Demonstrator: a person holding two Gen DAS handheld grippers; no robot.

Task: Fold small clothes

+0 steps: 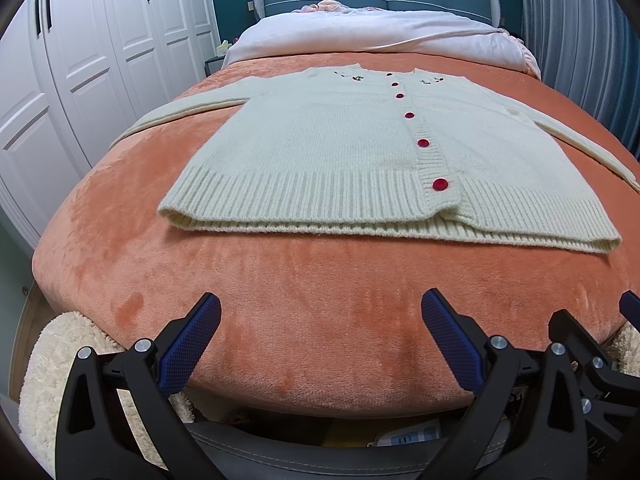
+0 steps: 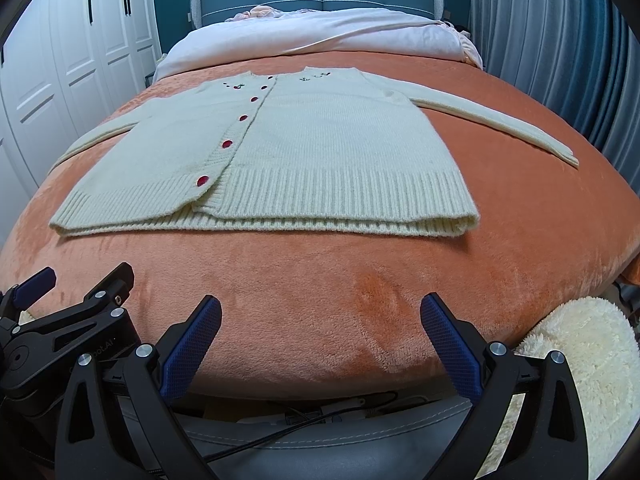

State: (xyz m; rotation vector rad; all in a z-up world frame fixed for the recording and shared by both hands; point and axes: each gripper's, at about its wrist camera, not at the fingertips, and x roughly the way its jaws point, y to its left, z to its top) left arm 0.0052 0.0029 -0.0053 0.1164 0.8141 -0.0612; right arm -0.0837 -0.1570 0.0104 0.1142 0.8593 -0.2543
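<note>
Both grippers, left gripper [image 1: 320, 320] and right gripper [image 2: 320, 320], hover at the bed's near edge, fingers spread wide and holding nothing. Beyond them the cream cardigan [image 1: 360, 152] lies flat and buttoned on the orange blanket [image 1: 280, 288], sleeves outstretched. Folding seems not yet begun; the next move likely calls for reaching a sleeve and pinching it.

The left gripper [image 1: 320, 334] has its two blue fingers [image 1: 191, 346] spread wide apart, holding nothing. The right gripper [image 2: 320, 334] sits just beside it, side by side, its blue fingers [image 2: 450, 346] wide apart too and holding nothing
</note>
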